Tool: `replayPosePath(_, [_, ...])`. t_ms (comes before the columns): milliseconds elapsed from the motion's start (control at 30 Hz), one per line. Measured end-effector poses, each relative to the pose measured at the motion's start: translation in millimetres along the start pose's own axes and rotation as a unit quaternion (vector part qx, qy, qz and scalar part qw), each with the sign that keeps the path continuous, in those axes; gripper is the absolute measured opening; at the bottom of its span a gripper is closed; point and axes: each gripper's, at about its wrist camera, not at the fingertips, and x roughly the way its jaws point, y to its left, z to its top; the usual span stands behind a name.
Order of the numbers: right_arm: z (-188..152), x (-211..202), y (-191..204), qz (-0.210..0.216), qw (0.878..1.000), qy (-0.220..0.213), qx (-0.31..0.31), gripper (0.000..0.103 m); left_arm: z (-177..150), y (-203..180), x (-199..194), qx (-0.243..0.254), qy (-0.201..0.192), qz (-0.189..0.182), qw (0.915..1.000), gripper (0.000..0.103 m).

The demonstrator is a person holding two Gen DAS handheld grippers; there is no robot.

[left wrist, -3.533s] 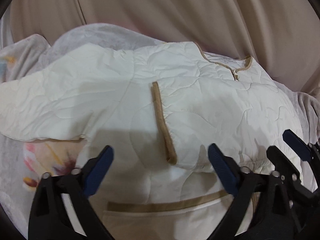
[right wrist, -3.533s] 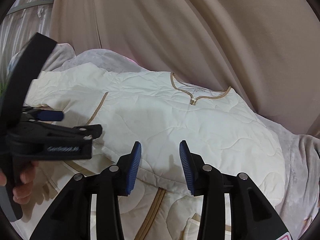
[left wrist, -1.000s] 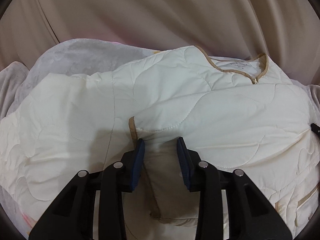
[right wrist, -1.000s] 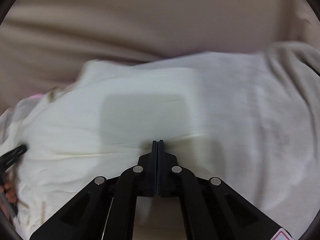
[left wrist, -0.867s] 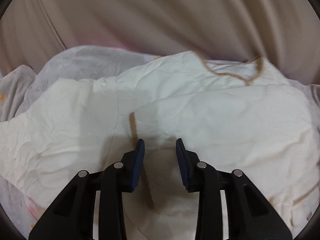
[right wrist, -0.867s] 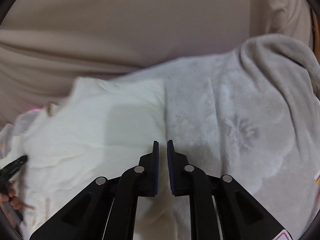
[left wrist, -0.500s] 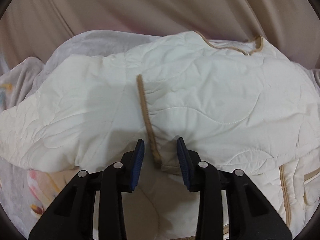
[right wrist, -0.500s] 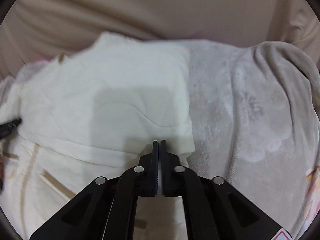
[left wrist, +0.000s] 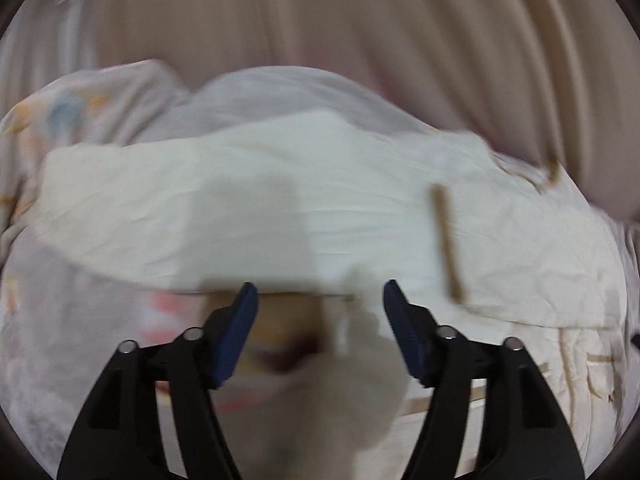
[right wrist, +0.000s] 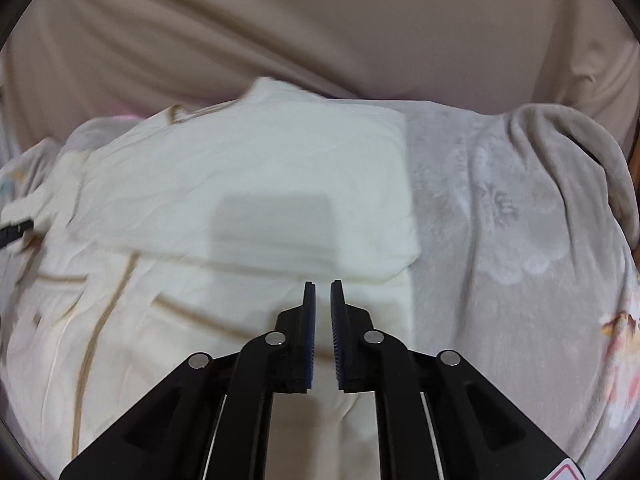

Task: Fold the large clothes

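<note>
A cream quilted jacket point(left wrist: 280, 208) with tan trim lies spread on a pale blanket, its sleeves folded across the body. In the blurred left wrist view my left gripper point(left wrist: 318, 300) hovers over the folded sleeve's lower edge. Its jaws are opening wide with nothing between them. The tan cuff point(left wrist: 446, 240) lies to its right. In the right wrist view the jacket point(right wrist: 248, 184) shows its other folded sleeve, ending at a square corner. My right gripper point(right wrist: 322, 292) hangs just below that corner, its jaws opening by a narrow gap, no cloth between the pads.
A grey fleece blanket with a flower print point(right wrist: 520, 240) covers the surface under and to the right of the jacket. Beige draped fabric point(right wrist: 320, 32) rises behind it. The other gripper's black tip point(right wrist: 14, 232) pokes in at the left edge.
The left gripper let go of the cuff, opened wide and swung left along the sleeve. The right gripper released the sleeve fold, drew back, and parted slightly.
</note>
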Motion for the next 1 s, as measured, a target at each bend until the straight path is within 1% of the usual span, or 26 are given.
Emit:
replayPosePath(33, [-8, -5, 8, 0.008, 1.000, 0.001, -0.007, 0.015, 1, 25, -4, -0.021, -0.001, 0.011, 0.9997, 0.070])
replayPosePath(100, [-24, -14, 23, 0.021, 1.000, 0.004, -0.019, 0.018, 4, 79, -6, -0.068, 0.000, 0.049, 0.9965, 0.072])
replayPosePath(133, [-31, -16, 31, 0.026, 0.999, 0.007, -0.024, 0.018, 5, 110, -8, -0.102, -0.003, 0.067, 0.9925, 0.072])
replayPosePath(167, [-39, -16, 38, 0.032, 0.999, 0.007, -0.028, 0.019, 6, 133, -9, -0.128, -0.006, 0.079, 0.9886, 0.072])
replayPosePath(233, [-54, -20, 56, 0.036, 0.998, 0.008, -0.043, 0.020, 8, 178, -7, -0.177, -0.011, 0.093, 0.9796, 0.072])
replayPosePath(267, [-60, -19, 62, 0.035, 0.998, 0.009, -0.051, 0.021, 8, 201, -3, -0.204, -0.010, 0.102, 0.9736, 0.072])
replayPosePath(300, [-66, -16, 68, 0.040, 0.998, 0.011, -0.056, 0.025, 9, 220, 1, -0.227, -0.011, 0.104, 0.9682, 0.071])
replayPosePath(367, [-74, -15, 74, 0.029, 0.997, 0.004, -0.064, 0.028, 11, 242, 10, -0.251, -0.014, 0.099, 0.9629, 0.069])
replayPosePath(433, [-79, -12, 75, 0.020, 0.998, -0.001, -0.066, 0.028, 15, 254, 20, -0.265, -0.014, 0.094, 0.9596, 0.056])
replayPosePath(467, [-81, -11, 75, 0.020, 0.998, -0.002, -0.063, 0.028, 18, 258, 25, -0.268, -0.013, 0.089, 0.9593, 0.036])
replayPosePath(500, [-81, -11, 75, 0.022, 0.998, -0.002, -0.059, 0.028, 22, 258, 28, -0.266, -0.009, 0.082, 0.9604, 0.014])
replayPosePath(533, [-81, -10, 73, 0.025, 0.998, -0.002, -0.054, 0.029, 28, 256, 28, -0.264, -0.006, 0.080, 0.9613, 0.012])
replayPosePath(567, [-80, -10, 71, 0.027, 0.998, -0.002, -0.049, 0.029, 35, 248, 24, -0.256, -0.015, 0.086, 0.9627, 0.006])
replayPosePath(633, [-81, -9, 69, 0.028, 0.999, -0.004, -0.044, 0.030, 54, 229, 10, -0.224, -0.041, 0.084, 0.9700, 0.005])
replayPosePath(667, [-81, -10, 68, 0.027, 0.999, -0.004, -0.044, 0.030, 65, 209, -5, -0.204, -0.062, 0.076, 0.9741, 0.004])
replayPosePath(733, [-82, -10, 69, 0.025, 0.999, -0.007, -0.044, 0.030, 85, 163, -36, -0.162, -0.101, 0.043, 0.9807, 0.004])
replayPosePath(800, [-82, -10, 69, 0.024, 0.999, -0.008, -0.046, 0.031, 101, 95, -73, -0.102, -0.137, 0.001, 0.9853, 0.002])
replayPosePath(833, [-82, -10, 69, 0.025, 0.999, -0.008, -0.044, 0.031, 106, 65, -87, -0.076, -0.148, -0.019, 0.9859, 0.001])
replayPosePath(900, [-82, -11, 67, 0.031, 0.999, -0.009, -0.041, 0.031, 110, -14, -115, -0.014, -0.166, -0.074, 0.9832, 0.000])
replayPosePath(933, [-82, -11, 66, 0.034, 0.999, -0.010, -0.038, 0.032, 109, -44, -124, 0.010, -0.166, -0.097, 0.9812, 0.000])
replayPosePath(967, [-82, -12, 65, 0.037, 0.999, -0.011, -0.036, 0.032, 106, -86, -129, 0.041, -0.162, -0.123, 0.9783, 0.000])
replayPosePath(1000, [-82, -13, 64, 0.040, 0.999, -0.012, -0.035, 0.033, 100, -120, -131, 0.067, -0.156, -0.141, 0.9753, 0.000])
